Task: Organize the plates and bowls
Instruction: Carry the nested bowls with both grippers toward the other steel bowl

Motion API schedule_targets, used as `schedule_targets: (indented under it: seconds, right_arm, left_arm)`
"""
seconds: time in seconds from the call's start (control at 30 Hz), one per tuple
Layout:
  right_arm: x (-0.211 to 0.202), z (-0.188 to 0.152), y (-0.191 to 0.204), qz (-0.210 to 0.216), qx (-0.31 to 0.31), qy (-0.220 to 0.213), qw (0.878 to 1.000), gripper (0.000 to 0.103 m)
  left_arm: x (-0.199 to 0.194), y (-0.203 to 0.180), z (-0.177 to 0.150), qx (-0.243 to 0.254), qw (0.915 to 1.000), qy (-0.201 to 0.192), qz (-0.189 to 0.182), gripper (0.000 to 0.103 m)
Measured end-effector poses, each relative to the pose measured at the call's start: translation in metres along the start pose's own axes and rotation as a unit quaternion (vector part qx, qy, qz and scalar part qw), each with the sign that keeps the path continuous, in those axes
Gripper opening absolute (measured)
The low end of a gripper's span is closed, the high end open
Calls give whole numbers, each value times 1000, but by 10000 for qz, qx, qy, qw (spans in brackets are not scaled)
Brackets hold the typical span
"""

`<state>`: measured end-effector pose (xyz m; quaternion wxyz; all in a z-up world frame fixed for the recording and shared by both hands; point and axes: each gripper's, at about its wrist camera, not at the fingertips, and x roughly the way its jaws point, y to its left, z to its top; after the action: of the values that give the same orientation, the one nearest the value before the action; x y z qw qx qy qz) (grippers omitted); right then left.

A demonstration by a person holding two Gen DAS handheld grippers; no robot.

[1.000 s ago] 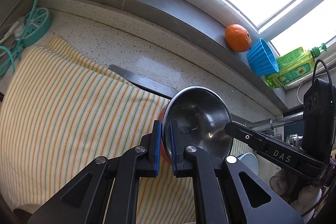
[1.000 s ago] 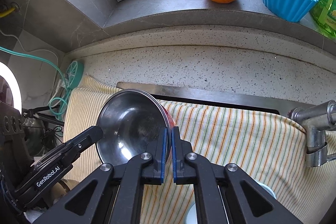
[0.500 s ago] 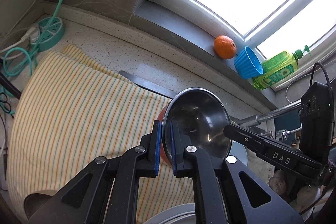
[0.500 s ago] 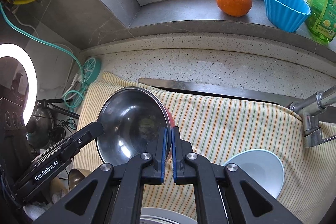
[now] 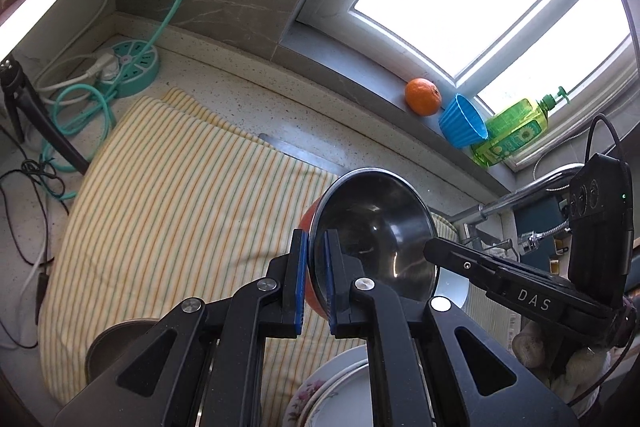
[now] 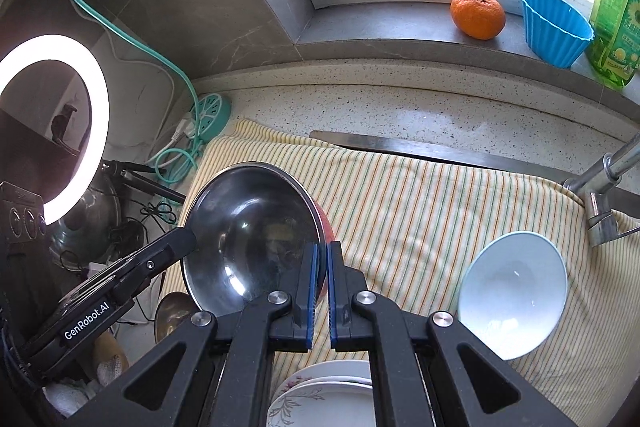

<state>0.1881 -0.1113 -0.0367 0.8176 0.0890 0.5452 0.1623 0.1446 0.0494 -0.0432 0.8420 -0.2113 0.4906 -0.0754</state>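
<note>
Right wrist: both jaws clamped on steel bowl rim; pale bowl, plates nearby on striped cloth.

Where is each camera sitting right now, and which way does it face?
Left wrist: on left gripper, facing the window; jaws on the steel bowl; right gripper's finger and gloved hand show.
Right wrist: on right gripper, facing the sill; jaws on the opposite rim; left gripper's finger shows.
Shared: bowl, orange, striped cloth.

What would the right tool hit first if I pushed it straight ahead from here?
Beyond the steel bowl it grips, the right tool probably meets the striped cloth first; depth is unclear.
</note>
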Motion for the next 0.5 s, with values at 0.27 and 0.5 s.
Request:
schedule_targets:
  seconds: [0.27, 0.5]
  right_arm:
    - [1, -24, 30, 46, -135, 85, 9999, 5]
    - [-1, -45, 58, 62, -345, 97, 9993, 5]
  left_arm:
    - [-22, 21, -16, -92, 10000, -18, -12, 7]
    - [-41, 41, -32, -173, 9998, -21, -1, 7]
